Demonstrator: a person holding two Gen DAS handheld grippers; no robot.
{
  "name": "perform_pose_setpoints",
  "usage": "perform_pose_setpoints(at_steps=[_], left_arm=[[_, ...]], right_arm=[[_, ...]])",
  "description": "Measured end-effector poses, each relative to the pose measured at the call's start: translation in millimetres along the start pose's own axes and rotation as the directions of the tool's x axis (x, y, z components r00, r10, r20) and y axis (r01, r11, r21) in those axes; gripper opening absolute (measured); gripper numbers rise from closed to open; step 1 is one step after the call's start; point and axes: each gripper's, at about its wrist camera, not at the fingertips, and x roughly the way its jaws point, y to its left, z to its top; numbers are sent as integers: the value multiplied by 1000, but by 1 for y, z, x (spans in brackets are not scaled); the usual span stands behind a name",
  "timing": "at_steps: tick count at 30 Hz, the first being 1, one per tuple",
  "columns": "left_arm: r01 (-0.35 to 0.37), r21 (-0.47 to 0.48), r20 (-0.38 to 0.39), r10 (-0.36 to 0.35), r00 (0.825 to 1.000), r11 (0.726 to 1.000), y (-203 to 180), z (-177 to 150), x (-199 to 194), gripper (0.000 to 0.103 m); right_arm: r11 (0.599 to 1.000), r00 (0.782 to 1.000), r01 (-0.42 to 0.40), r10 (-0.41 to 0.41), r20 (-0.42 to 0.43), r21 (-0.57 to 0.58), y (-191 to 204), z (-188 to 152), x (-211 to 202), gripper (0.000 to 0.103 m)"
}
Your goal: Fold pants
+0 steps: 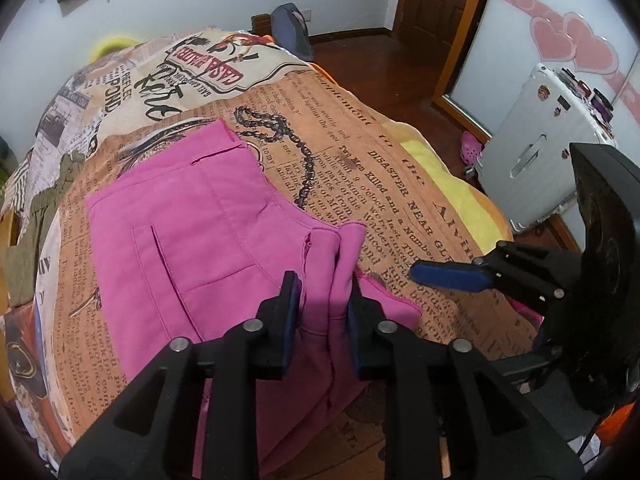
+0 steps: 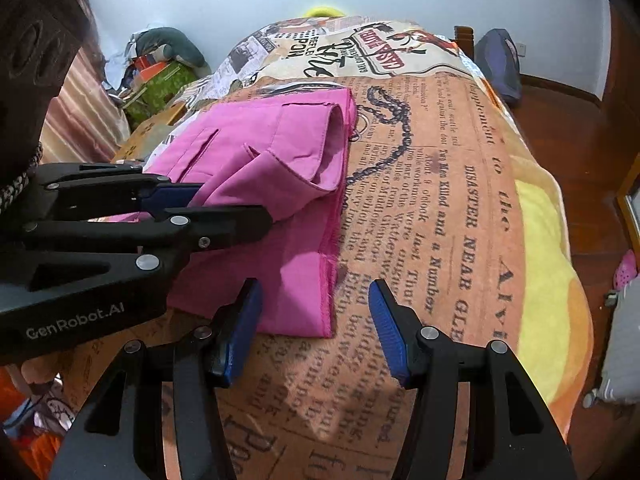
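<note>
the pink woven cotton pants (image 1: 208, 232) lie folded on the newspaper-print bedcover (image 1: 400, 200), flat, with stitched pockets, their long axis running away from the grippers. the left black gripper (image 1: 324, 312) is clamped on a raised bunch of the pants' near edge. the right black gripper (image 2: 316, 320) stands wide apart, empty, just beside the pants' near corner.

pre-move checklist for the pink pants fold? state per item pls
1. Left gripper has cloth between its fingers: ok, a bunched fold of the pink pants.
2. Left grip fully closed on the cloth: cannot tell.
3. Right gripper free: ok, open, holding nothing.
4. Right gripper at the pants: not ok, over the newspaper-print blanket by the near hem.
5. Fold flat: not ok, the top layer is rumpled.
</note>
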Motion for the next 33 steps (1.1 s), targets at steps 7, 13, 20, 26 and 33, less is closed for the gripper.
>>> perform_pose_setpoints(at_steps=[7,13,20,26,33], left_arm=[[54,-18,51,-53,997,998,4,-6,-34,55],[-40,-45,136,46,990,998,35,-19,-71,63],[-80,-96,22,82,996,992,63,-49,-43,63],[-30,-129,40,35,999,991,72,-57,-47,64],[-88,-161,83,102,991,983,107,-34,-60,64]], right_arm=[[999,998,51,-51,33,10,-11,0,-22,52],[999,993,49,-49,106,4,-6,15,-46,52],[999,987,28,-22,160,-32,16,39,-40,53],[998,992,44,-38,118,-49,22,40,-15,52],[999,999,44,-44,26,4,6,20,10,53]])
